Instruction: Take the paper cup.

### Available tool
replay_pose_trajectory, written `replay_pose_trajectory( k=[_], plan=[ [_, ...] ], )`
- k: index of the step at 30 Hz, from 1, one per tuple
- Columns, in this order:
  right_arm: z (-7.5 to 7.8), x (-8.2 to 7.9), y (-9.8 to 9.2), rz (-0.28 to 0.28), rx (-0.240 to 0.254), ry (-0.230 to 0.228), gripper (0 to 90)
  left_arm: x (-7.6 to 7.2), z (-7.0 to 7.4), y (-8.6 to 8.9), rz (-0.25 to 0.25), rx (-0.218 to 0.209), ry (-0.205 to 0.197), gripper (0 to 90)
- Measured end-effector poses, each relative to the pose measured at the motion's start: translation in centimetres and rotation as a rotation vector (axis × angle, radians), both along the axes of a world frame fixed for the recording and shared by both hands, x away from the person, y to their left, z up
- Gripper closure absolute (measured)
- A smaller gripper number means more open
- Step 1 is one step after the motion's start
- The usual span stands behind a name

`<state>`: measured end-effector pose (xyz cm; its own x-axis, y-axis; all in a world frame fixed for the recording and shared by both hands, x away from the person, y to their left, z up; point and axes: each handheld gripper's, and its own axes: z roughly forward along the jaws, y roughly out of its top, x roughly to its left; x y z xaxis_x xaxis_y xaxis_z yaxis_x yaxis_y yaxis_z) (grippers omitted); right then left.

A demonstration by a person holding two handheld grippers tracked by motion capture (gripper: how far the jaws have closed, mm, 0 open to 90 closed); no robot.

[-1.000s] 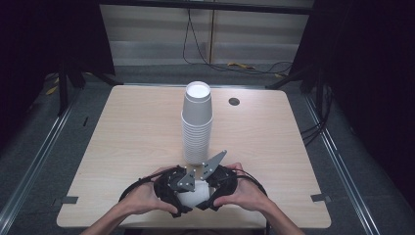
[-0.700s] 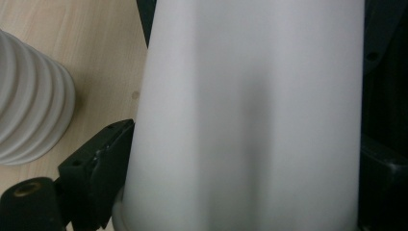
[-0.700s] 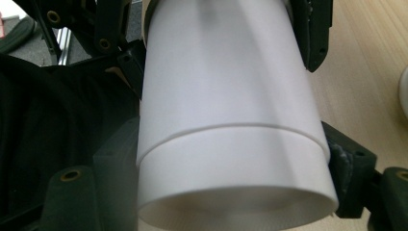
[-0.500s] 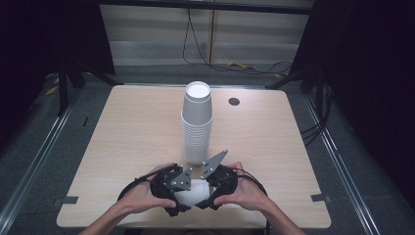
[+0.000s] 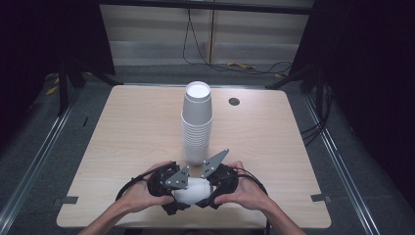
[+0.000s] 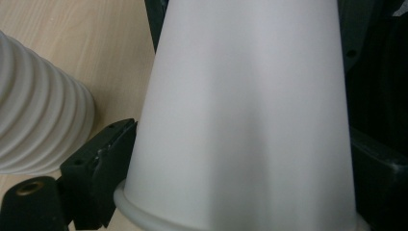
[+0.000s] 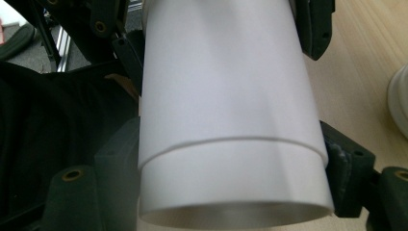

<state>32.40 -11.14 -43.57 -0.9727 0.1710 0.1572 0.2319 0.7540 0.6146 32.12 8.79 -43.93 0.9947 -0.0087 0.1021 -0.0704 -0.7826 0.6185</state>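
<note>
You are in the middle of pulling nested paper cups apart, judging by how things lie: two white cups (image 5: 192, 190) lie on their side just above the near edge of the desk (image 5: 122, 127), held between your two grippers. The right gripper view shows a seam where one cup sits inside the other (image 7: 226, 144).

Your left gripper (image 5: 170, 188) has its jaws pressed on the narrowing cup wall (image 6: 240, 120), partly closed around it. Your right gripper (image 5: 215, 188) clamps the wide rim end, a jaw on either side of the cup wall.

Both hands rest low at the near edge, left hand (image 5: 142, 196) and right hand (image 5: 244, 191) facing each other, the grippers pointing inward toward one another, forearms coming in from the near side.

The next move, as I read it, calls for a straight pull apart along the cups' axis, with a firm but not crushing squeeze; a twist may help loosen them. The tall stack of cups (image 5: 196, 122) stands upright just beyond your grippers, near the desk's middle, so keep clear of it.
</note>
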Motion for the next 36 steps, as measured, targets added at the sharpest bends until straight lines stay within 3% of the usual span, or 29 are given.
replay_pose_trajectory(
  k=[10,15,17,22,25,29,31,33,36],
  plan=[
    [0.2,-0.1,0.1,0.001,-0.003,-0.007,24.4,0.1,0.5,0.7,-0.025,-0.074,-0.022,9.1],
    [0.1,-0.2,0.1,0.009,-0.003,-0.015,24.5,0.2,0.8,1.0,-0.018,-0.131,0.005,9.1],
    [0.0,-0.2,0.1,0.007,-0.004,-0.016,24.5,0.4,0.8,1.3,-0.015,-0.165,0.046,9.3],
    [0.1,-0.2,-0.1,0.004,0.001,-0.016,24.5,0.7,1.3,1.8,-0.014,-0.224,0.057,11.1],
    [0.0,0.0,-0.3,-0.009,-0.003,-0.019,24.3,0.8,2.0,2.5,0.010,-0.289,0.064,15.4],
    [0.4,-0.2,-0.6,-0.023,0.002,-0.032,24.1,1.0,2.0,3.1,0.025,-0.321,0.071,15.5],
    [0.6,0.0,-0.9,-0.035,0.010,-0.038,24.1,1.1,2.2,3.8,0.061,-0.380,0.085,15.7],
    [0.6,0.1,-1.2,-0.049,0.011,-0.028,24.0,1.2,2.4,4.4,0.072,-0.411,0.090,15.6],
    [0.4,0.4,-1.7,-0.067,0.019,-0.034,24.0,1.3,2.5,5.2,0.101,-0.431,0.084,15.5]
  ],
)
